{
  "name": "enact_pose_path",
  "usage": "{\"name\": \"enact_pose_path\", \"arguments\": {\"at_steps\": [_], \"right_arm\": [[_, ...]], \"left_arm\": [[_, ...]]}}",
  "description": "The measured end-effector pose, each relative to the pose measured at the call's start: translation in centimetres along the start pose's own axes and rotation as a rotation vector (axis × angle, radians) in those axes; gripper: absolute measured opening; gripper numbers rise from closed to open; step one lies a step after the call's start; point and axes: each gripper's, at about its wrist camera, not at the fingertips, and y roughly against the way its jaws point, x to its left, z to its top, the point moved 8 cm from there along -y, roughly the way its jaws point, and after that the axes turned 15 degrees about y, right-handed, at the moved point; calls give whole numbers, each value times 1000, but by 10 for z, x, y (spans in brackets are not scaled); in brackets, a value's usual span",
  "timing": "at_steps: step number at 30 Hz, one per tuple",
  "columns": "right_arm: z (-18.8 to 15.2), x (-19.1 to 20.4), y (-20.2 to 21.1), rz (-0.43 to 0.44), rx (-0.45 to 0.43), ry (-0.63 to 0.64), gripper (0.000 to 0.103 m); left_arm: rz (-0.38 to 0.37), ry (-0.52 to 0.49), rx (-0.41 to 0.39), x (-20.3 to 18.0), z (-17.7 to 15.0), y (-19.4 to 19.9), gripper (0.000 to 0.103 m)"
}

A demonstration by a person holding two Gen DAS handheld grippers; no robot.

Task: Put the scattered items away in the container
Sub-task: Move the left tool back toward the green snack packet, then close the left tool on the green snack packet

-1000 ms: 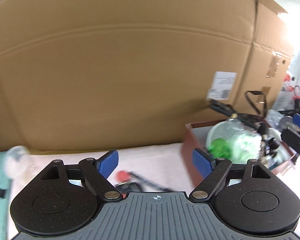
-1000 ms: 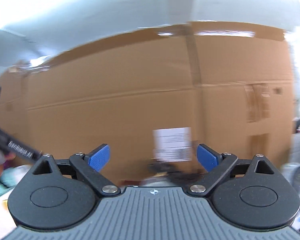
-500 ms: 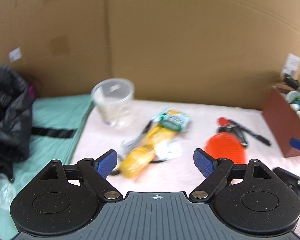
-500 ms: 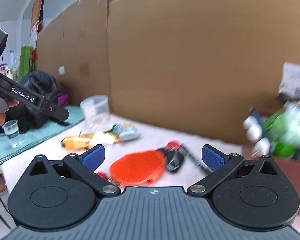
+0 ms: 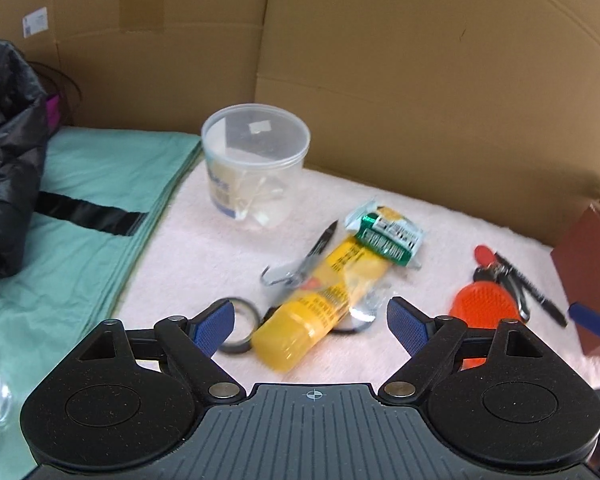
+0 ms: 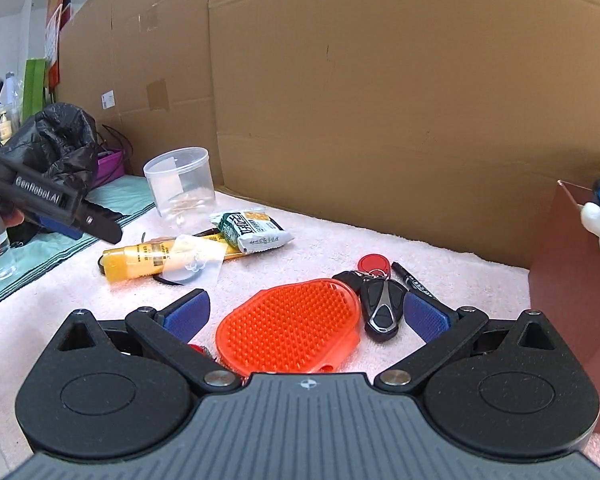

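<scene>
Scattered items lie on a pink towel [image 5: 220,248]: a yellow tube [image 5: 320,304] [image 6: 148,260], a green snack packet [image 5: 388,236] [image 6: 252,232], small scissors [image 5: 300,268], a black ring [image 5: 240,330], an orange silicone brush [image 6: 288,328] [image 5: 482,310], car keys with a red tag [image 6: 380,308], a black marker [image 5: 532,290]. The brown container [image 6: 572,292] [image 5: 584,264] stands at the right. My left gripper [image 5: 310,324] is open just above the yellow tube's near end. My right gripper [image 6: 306,314] is open over the orange brush.
A clear plastic tub [image 5: 256,168] [image 6: 180,182] stands at the towel's back left. A teal cloth [image 5: 60,240] and a black jacket [image 5: 4,152] lie left. A tall cardboard wall [image 5: 380,80] backs the table. The left gripper's body [image 6: 48,204] shows in the right wrist view.
Both grippers swung from facing the cardboard wall and container down and left to the scattered items, then closer. Both stayed open.
</scene>
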Motion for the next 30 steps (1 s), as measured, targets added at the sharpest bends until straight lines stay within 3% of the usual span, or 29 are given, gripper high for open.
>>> {"name": "enact_pose_path", "arguments": {"at_steps": [4,8,13,17,20,23,30], "right_arm": [[4,6,-12,31,8,33,102],[10,10,-25,41,17,83,102],[4,6,-27,69,17,42,102],[-6,2,-27,88,29,4,102],[-8,-2,-24,87,16,-7,102],[-9,-8,-22,86,5,-23,102],[-18,-17,-21,100,14,-71,102]], "left_arm": [[1,18,-6,-10,19,-14,91],[-25,33,39,-24,31,-35,91],[-9,-15,57,-56,40,-65,97],[13,-91,53,-83,43,-87,102],[26,-219,95,-101,33,-105,102],[64,-318,73,-107,29,-115,102],[16,-381,190,-102,19,-138,102]]}}
